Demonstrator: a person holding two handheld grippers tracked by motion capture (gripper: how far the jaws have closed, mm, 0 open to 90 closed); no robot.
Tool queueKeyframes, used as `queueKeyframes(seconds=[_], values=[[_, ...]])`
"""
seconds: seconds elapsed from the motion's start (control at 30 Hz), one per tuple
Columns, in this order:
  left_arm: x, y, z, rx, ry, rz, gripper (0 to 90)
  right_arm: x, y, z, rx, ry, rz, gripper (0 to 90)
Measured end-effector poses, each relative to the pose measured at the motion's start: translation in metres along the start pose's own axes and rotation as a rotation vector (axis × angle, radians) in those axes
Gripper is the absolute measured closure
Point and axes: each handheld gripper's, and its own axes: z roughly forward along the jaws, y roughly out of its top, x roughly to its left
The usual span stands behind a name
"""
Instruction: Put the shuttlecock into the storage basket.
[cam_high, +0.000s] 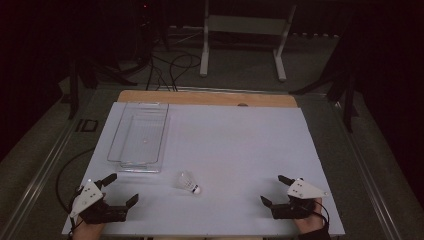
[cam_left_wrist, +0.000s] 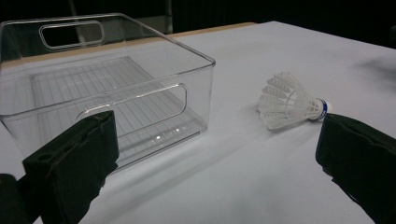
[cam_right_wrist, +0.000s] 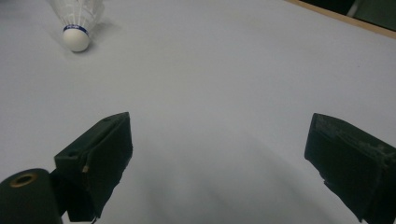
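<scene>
- The shuttlecock (cam_high: 189, 183) lies on its side on the white counter (cam_high: 240, 145), cork end toward the person and a little to the right, feather skirt pointing back toward the bin (cam_high: 138, 136). It sits just off the bin's near right corner, apart from it, so a short lift would carry it over the wall.
- The bin is clear plastic, upright and open at the top, with nothing in it; I judge it the likely place for the shuttlecock to go. Its cut-out handle faces the left tongs.
- The left tongs (cam_high: 118, 189) rest at the counter's near edge, left of the shuttlecock and in front of the bin. They are released, jaws wide with nothing between them. The left gripper view looks past them with the bin on one side and the shuttlecock (cam_left_wrist: 292, 101) on the other, its cork just behind one jaw's tip but not touching it.
- The right tongs (cam_high: 274, 189) rest well to the right of the shuttlecock, also at the near edge, also released and holding nothing. In the right gripper view the cork (cam_right_wrist: 76, 37) points toward that camera, far beyond the jaws.
- Both tongs look parked and ready. The left pair seems better placed, being nearer to both the shuttlecock and the bin.
- Pinching the light skirt could crush it; the cork looks the safer hold.
</scene>
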Motion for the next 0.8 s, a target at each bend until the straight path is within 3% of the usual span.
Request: queueKeyframes(seconds=[0.5,0.8], values=[[0.001,0.002,-0.002,-0.002,-0.001,-0.008,0.2,0.003,0.002,-0.002,-0.024,0.023,-0.005,7.7],[-0.001,0.010,-0.005,0.008,-0.019,-0.003,0.2,0.004,0.002,-0.002,-0.023,0.013,-0.013,8.5]])
